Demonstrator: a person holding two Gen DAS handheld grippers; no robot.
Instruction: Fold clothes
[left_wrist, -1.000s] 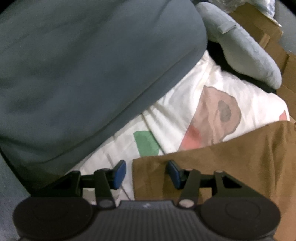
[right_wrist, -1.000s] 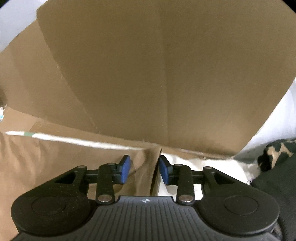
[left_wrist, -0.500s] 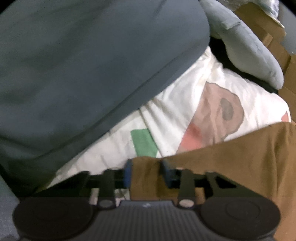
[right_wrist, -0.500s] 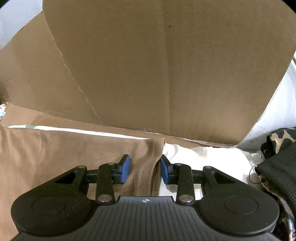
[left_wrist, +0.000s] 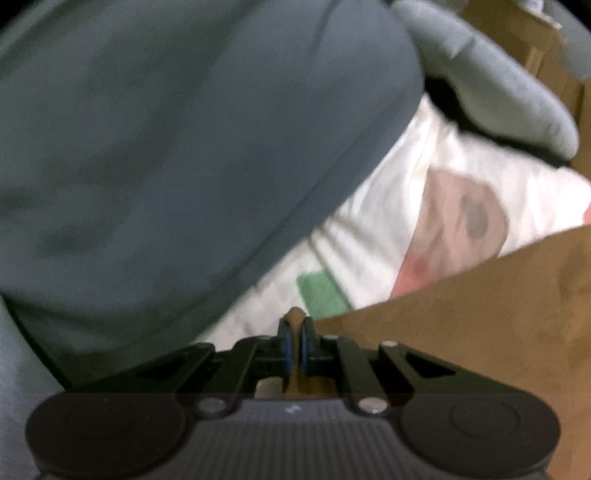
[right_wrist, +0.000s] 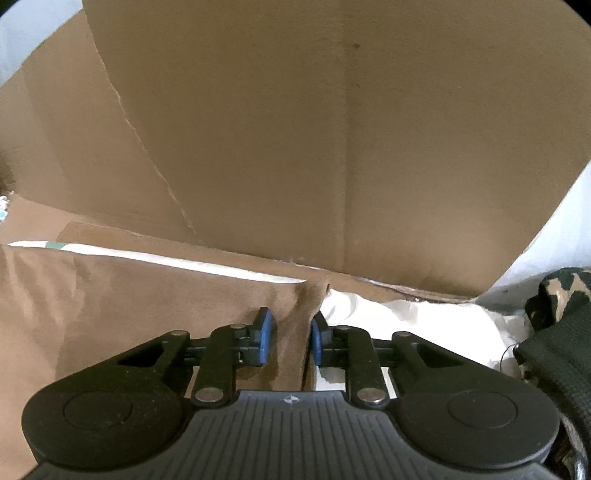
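The brown garment (left_wrist: 480, 314) lies spread over a white printed sheet (left_wrist: 461, 177), with a grey cushion (left_wrist: 166, 147) behind it on the left and a cardboard sheet (right_wrist: 295, 129) standing behind it on the right. The left gripper (left_wrist: 295, 343) is pressed together on the garment's left corner, a small peak of cloth poking up between its blue pads. The right gripper (right_wrist: 289, 338) has just been closing around the opposite corner (right_wrist: 291, 325); a fold of brown cloth sits between its jaws, but a gap shows at the left pad. Holding both corners of one edge would let that edge be carried over in a straight, even fold.
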